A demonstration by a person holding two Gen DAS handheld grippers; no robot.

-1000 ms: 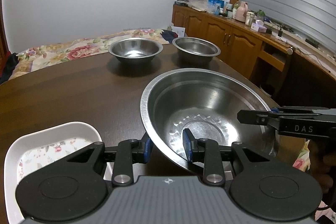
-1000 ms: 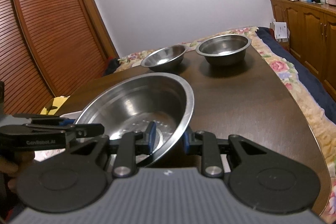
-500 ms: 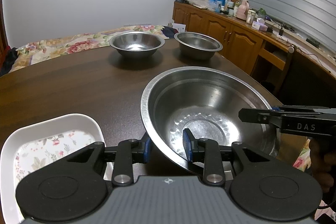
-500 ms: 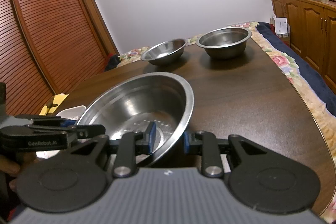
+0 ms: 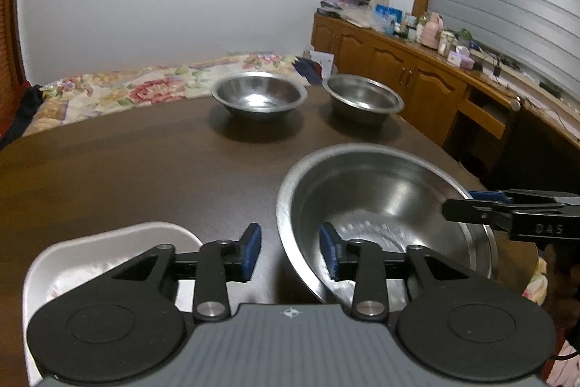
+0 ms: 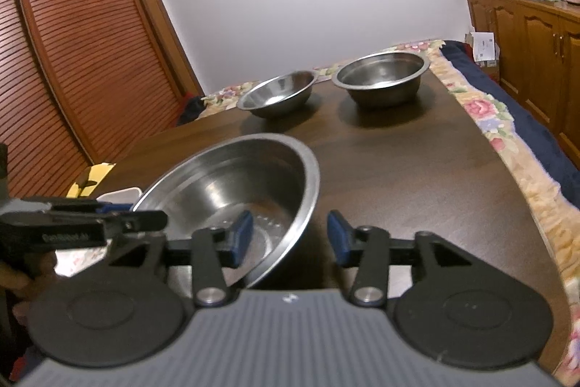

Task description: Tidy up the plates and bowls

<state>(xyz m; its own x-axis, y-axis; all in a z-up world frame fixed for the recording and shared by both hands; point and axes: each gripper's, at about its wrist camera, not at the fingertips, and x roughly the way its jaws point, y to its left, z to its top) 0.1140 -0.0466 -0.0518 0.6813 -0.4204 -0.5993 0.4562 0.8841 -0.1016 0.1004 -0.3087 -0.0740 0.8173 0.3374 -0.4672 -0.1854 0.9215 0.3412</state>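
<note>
both grippers (image 5: 290, 252) (image 6: 288, 236) gape over dark wooden table (image 5: 145, 176).

The big bowl (image 5: 384, 205) between my grippers is polished metal, glossy, with a stippled patch on its floor. The two smaller bowls (image 5: 259, 95) (image 5: 362, 95) are the same bright steel, smooth and mirror-like. The table (image 5: 145, 176) is dark wood with a soft sheen and faint grain. My left gripper (image 5: 290, 252) has matt black plastic arms and blue rubbery pads (image 5: 252, 251). The white dish (image 5: 108, 242) looks glazed and glossy. The cabinets (image 6: 525, 60) are varnished wood
</note>
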